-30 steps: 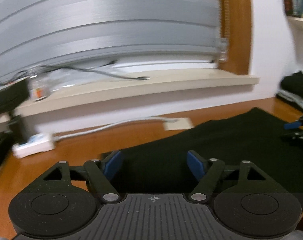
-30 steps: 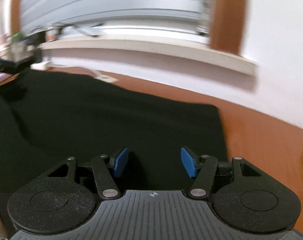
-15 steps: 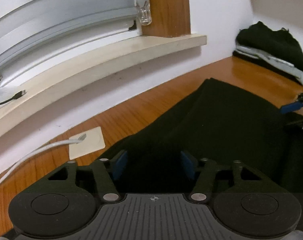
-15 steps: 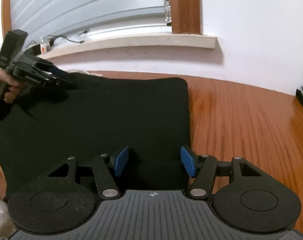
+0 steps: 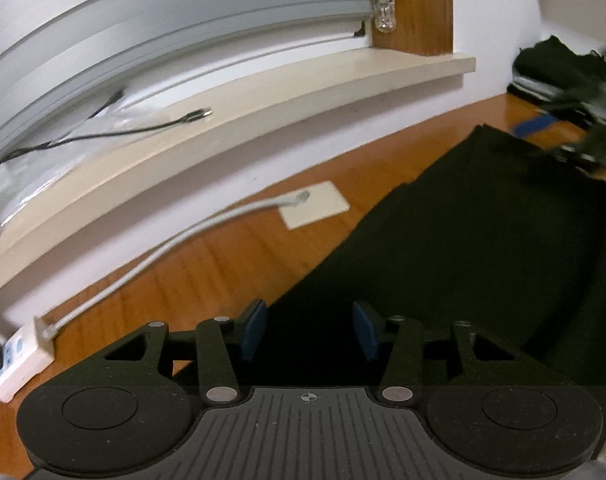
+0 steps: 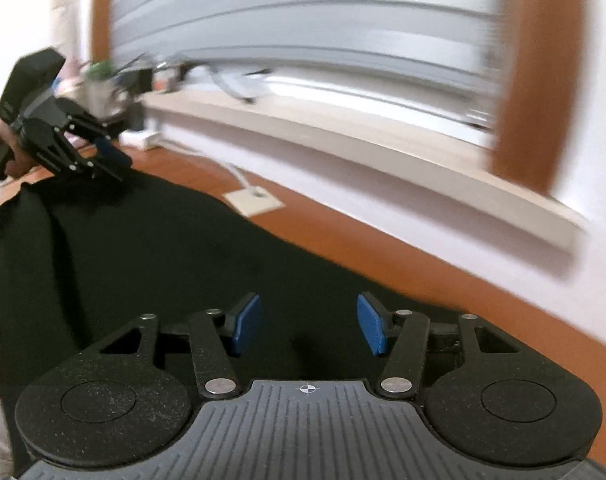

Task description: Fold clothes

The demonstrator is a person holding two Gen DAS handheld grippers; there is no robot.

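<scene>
I find the black garment (image 5: 483,248) flat on the wooden surface (image 5: 207,264), its near edge under both tools. My left tool (image 5: 309,330) and right tool (image 6: 309,328), just narrowing, stand spread, pinching nothing. Only the right view shows the left tool, upper left.

The garment (image 5: 483,240) lies on the table (image 5: 223,264), before the windowsill (image 5: 263,92).
</scene>
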